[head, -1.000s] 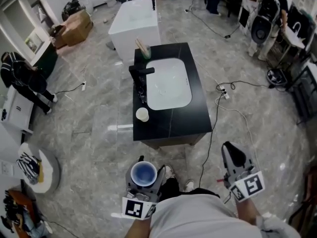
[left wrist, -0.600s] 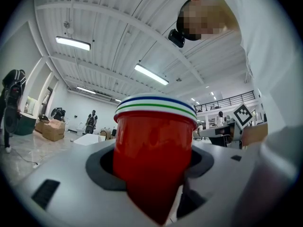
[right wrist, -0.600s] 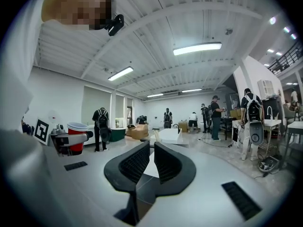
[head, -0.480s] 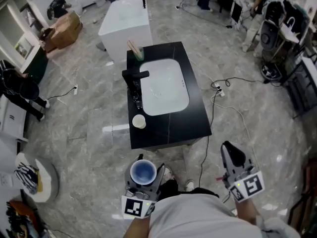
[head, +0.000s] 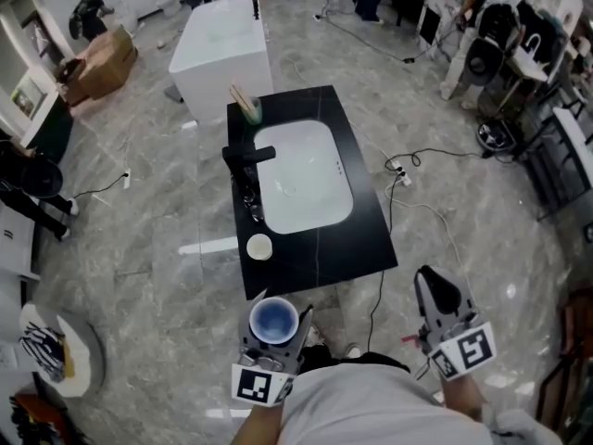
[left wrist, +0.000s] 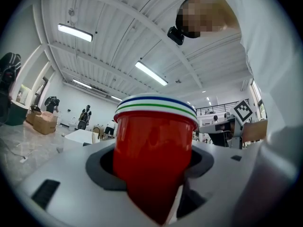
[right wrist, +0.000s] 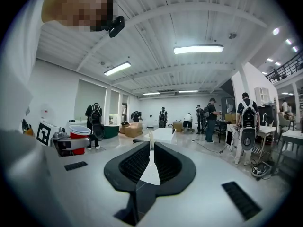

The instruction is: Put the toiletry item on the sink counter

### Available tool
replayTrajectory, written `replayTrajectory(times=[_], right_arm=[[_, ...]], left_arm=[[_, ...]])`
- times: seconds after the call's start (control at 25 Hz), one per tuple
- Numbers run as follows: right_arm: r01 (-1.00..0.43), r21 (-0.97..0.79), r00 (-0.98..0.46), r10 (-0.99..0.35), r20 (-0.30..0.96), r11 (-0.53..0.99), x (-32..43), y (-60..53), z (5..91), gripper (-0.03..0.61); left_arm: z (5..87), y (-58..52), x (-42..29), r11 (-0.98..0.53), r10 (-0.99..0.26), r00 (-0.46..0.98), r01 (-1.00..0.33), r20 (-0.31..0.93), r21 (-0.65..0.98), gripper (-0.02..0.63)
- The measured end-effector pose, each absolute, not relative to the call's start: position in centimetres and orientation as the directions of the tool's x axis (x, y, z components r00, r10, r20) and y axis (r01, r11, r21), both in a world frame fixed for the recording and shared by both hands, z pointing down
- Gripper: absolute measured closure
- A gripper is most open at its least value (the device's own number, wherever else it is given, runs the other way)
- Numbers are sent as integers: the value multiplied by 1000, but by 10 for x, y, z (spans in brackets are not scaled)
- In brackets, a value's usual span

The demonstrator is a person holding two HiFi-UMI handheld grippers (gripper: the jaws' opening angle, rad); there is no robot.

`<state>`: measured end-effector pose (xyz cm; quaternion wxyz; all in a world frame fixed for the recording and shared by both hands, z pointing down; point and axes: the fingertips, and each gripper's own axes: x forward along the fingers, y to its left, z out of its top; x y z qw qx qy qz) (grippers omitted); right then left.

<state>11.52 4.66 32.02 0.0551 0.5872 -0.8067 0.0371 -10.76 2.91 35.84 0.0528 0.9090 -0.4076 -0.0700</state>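
Note:
A red cup with a striped rim and a blue inside (head: 273,321) stands upright between the jaws of my left gripper (head: 274,334), which is shut on it. In the left gripper view the red cup (left wrist: 154,150) fills the middle. The right gripper view also catches this cup (right wrist: 78,135) at the left. My right gripper (head: 435,287) is shut with nothing in it, its jaws meeting at the tips (right wrist: 150,145). Ahead stands the black sink counter (head: 320,248) with a white basin (head: 301,179); the cup is just short of its near edge.
On the counter are a black faucet (head: 246,156), a small cream cup (head: 259,247) and a green holder with sticks (head: 248,109). A white tub (head: 222,44) stands behind it. Cables (head: 408,179) trail across the floor at right. People and gear line the room's edges.
The sink counter has drawn nearer to me in the head view and now lies just ahead of the left gripper. Both grippers keep the same hold and pose.

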Motion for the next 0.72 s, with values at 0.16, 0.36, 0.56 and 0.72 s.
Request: replayTrajectory(times=[0.16, 0.36, 0.56, 0.72], right_arm=[[-957, 17, -285, -947, 145, 291, 108, 37, 318, 528], [-961, 24, -269, -951, 151, 276, 105, 26, 314, 526], [-963, 20, -263, -953, 151, 269, 109, 19, 314, 528], [-961, 8, -270, -949, 161, 275, 115, 14, 314, 528]], left_arm=[[366, 14, -112, -680, -731, 678, -712, -82, 173, 316], [370, -1, -110, -701, -709, 701, -691, -76, 178, 316], [373, -9, -101, -714, -695, 716, -675, -71, 182, 316], [371, -13, -90, -718, -690, 721, -671, -59, 184, 316]])
